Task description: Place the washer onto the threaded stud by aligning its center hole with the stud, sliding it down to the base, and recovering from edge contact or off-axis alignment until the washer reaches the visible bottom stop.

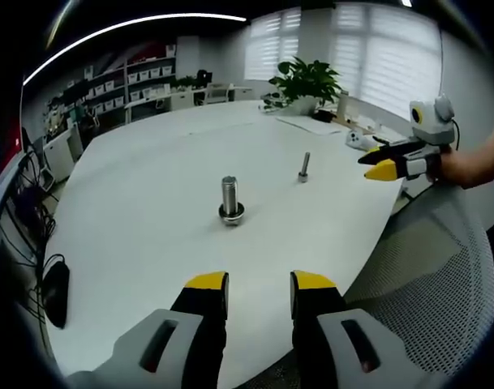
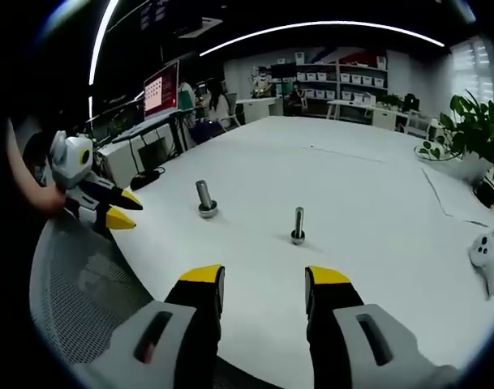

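Jaws of the left gripper (image 1: 259, 284) stand parted with a clear gap between the yellow tips, grasping nothing, hovering above the near edge of the white worktop (image 1: 149, 243). The right gripper (image 2: 263, 279) is likewise released, jaws spread and empty, above the worktop (image 2: 352, 186) edge.

In the left gripper view the right gripper (image 1: 384, 166) comes in from the right, held by a hand (image 1: 474, 162) just off the worktop's rim, above a grey mesh chair back (image 1: 441, 275); whether its tips are apart there I cannot tell. In the right gripper view the left gripper (image 2: 117, 209) enters from the left, above the same mesh chair back (image 2: 92, 284).

Two upright fasteners stand well apart on the open worktop: a thick threaded stud (image 1: 230, 198) (image 2: 204, 197) with a ring-like washer at its base, and a thinner bolt (image 1: 304, 167) (image 2: 298, 225). Bare surface surrounds both. A potted plant (image 1: 307, 81) and a white controller (image 2: 486, 251) sit toward the far edge.
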The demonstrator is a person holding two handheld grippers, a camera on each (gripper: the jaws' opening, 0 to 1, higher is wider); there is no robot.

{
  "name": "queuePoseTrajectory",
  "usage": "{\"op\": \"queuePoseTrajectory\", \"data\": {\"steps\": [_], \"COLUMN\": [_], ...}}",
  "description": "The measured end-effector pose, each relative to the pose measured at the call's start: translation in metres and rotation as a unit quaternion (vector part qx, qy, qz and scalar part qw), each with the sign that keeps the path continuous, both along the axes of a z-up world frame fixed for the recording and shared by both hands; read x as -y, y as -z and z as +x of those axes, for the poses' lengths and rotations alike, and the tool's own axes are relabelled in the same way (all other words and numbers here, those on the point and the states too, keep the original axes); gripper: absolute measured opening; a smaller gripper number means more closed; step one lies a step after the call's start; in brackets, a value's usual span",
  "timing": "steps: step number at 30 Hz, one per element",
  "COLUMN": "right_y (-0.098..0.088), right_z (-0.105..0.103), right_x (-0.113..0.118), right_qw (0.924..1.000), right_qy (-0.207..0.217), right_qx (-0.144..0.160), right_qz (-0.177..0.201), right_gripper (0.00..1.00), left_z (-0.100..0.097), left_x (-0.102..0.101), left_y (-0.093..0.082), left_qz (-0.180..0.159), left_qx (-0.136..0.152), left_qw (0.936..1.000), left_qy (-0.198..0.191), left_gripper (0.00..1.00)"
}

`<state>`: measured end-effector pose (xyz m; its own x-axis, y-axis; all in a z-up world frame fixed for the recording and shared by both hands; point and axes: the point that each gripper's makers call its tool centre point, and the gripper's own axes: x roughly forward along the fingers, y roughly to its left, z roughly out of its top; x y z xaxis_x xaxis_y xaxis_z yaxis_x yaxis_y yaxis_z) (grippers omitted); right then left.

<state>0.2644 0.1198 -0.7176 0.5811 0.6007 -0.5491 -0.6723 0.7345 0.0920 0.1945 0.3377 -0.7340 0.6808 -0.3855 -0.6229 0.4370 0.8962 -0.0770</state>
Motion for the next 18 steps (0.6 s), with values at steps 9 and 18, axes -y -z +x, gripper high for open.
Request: {"op": "queuePoseTrajectory", "data": {"steps": [9,18], "right_y": [0.0037,0.0069], "right_z": [-0.0009,-0.0025], "right_x": [0.0012,0.0014], "right_qw": [1.0000,0.9998], "right_qy": [-0.002,-0.008], "right_qx": [0.001,0.001], "right_qz": [-0.008,-0.019], "right_gripper": [0.42,0.42], "left_z": [0.0001,-0.0003], "left_x": [-0.0002,0.0011], "left_y": [0.0017,0.0029], "left_qz": [0.002,0.001], "left_qx": [-0.002,-0.002], "left_qw": [1.0000,1.0000], "left_qy": [-0.001,0.001], "left_gripper": [0.28,0.28]}}
